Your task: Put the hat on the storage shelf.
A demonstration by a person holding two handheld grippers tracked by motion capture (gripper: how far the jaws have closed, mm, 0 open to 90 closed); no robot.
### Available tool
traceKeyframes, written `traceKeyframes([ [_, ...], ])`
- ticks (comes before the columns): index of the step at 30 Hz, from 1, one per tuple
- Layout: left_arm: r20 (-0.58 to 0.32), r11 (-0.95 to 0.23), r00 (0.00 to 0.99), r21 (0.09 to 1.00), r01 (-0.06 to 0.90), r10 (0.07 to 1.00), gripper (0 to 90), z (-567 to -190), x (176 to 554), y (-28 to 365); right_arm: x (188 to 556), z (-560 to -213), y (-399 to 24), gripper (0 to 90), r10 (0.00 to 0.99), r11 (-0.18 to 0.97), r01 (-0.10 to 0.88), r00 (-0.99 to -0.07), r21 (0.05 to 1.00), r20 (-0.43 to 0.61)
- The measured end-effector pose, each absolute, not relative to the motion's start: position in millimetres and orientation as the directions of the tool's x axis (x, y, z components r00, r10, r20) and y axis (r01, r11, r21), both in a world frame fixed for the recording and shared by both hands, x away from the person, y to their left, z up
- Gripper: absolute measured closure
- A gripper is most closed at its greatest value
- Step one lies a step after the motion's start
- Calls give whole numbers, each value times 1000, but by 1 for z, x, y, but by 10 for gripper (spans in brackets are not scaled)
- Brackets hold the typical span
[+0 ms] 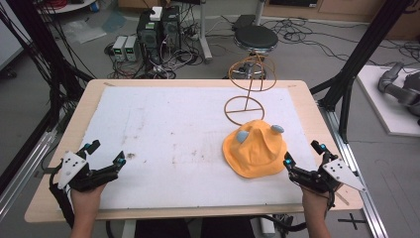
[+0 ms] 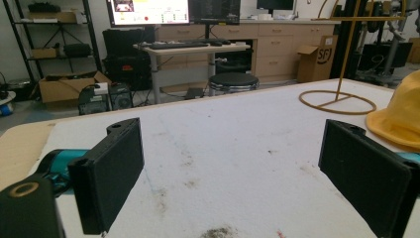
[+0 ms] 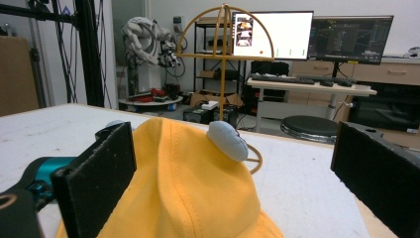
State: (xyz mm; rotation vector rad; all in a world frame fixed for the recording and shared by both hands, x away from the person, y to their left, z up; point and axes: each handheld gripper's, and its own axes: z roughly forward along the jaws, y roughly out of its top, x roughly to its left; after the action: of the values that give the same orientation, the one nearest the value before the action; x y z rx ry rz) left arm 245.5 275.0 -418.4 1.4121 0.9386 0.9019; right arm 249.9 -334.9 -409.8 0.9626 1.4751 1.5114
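Note:
A yellow bucket hat (image 1: 254, 148) with two small grey-blue ears lies flat on the white table mat (image 1: 168, 134), right of centre. Behind it stands a brass wire hat stand (image 1: 250, 84) with a ring base and a domed top. My right gripper (image 1: 302, 157) rests near the table's front right, open, its jaws just beside the hat's brim; in the right gripper view the hat (image 3: 183, 188) and one grey ear (image 3: 228, 140) sit between the jaws. My left gripper (image 1: 105, 154) is open at the front left over bare mat, and its view catches the hat's brim (image 2: 398, 119) and the stand's base (image 2: 337, 101).
The mat carries brown smudges (image 1: 131, 155) near the left gripper. Wooden table edges (image 1: 302, 111) frame the mat. A black stool (image 1: 255, 37), computer boxes (image 1: 158, 27) and loose cables sit on the floor beyond the far edge. Black frame posts (image 1: 356, 64) stand at the right.

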Motion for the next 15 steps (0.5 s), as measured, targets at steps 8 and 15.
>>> traceKeyframes([
  [8,-7,-9,384,999,40,923,107,-417,245,277,250,-410,-335,32,918,1,-39,-397,999,-16],
  [15,-6,-10,381,999,42,924,107,-417,245,277,252,-409,-333,32,907,-3,-18,-422,1000,-5],
])
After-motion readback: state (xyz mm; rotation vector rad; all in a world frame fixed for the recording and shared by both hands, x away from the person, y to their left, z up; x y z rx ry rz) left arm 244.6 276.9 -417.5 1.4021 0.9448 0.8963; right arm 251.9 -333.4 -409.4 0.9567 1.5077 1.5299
